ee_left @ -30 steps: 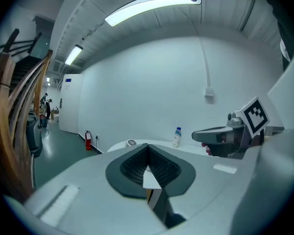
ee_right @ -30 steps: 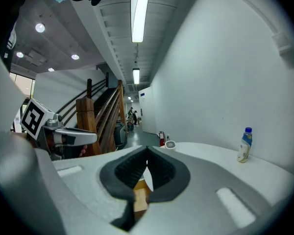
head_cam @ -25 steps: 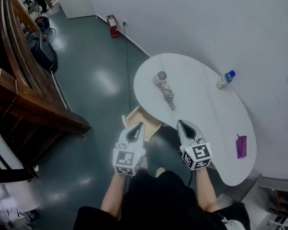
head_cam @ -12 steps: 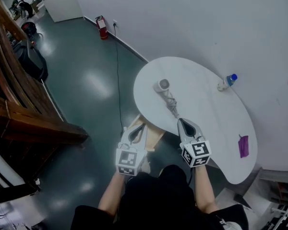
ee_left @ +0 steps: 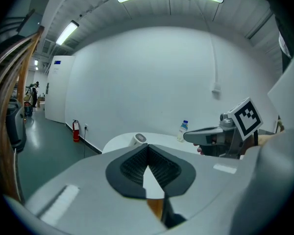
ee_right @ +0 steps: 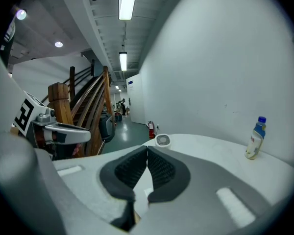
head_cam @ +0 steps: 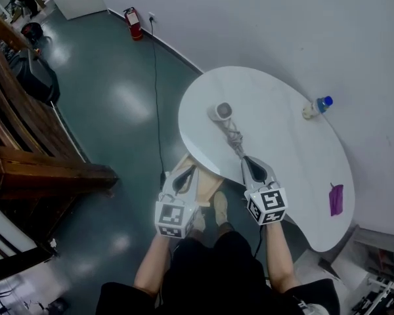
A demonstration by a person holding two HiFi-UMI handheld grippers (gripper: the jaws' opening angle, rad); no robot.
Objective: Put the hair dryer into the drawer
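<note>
Right now the person holds both tools side by side at the near edge of a white, rounded tabletop (head_cam: 285, 156), each pointing out across it. The left tool (head_cam: 186, 170) has its dark ribbed pads pressed together at the tips, with nothing caught between them. The right tool (head_cam: 247, 160) is likewise fully closed and empty. A small white hair dryer (head_cam: 221, 111) lies on the far left part of the tabletop, well ahead of both tools and touched by neither. Its grey cord (head_cam: 234, 136) trails back toward the near edge, ending close to the tip of the right tool. A clear plastic bottle with a blue cap (head_cam: 319, 105) stands upright on the tabletop near the pale wall, well apart from the hair dryer. A flat purple item (head_cam: 335, 199) lies near the right rim. Under the near edge, between the two tools, a pale wooden piece of furniture (head_cam: 207, 183) shows partly; whether it is the drawer cannot be told. A red fire extinguisher (head_cam: 131, 22) stands on the dark green floor against the wall, and a dark wooden staircase (head_cam: 33, 163) fills the left side.
</note>
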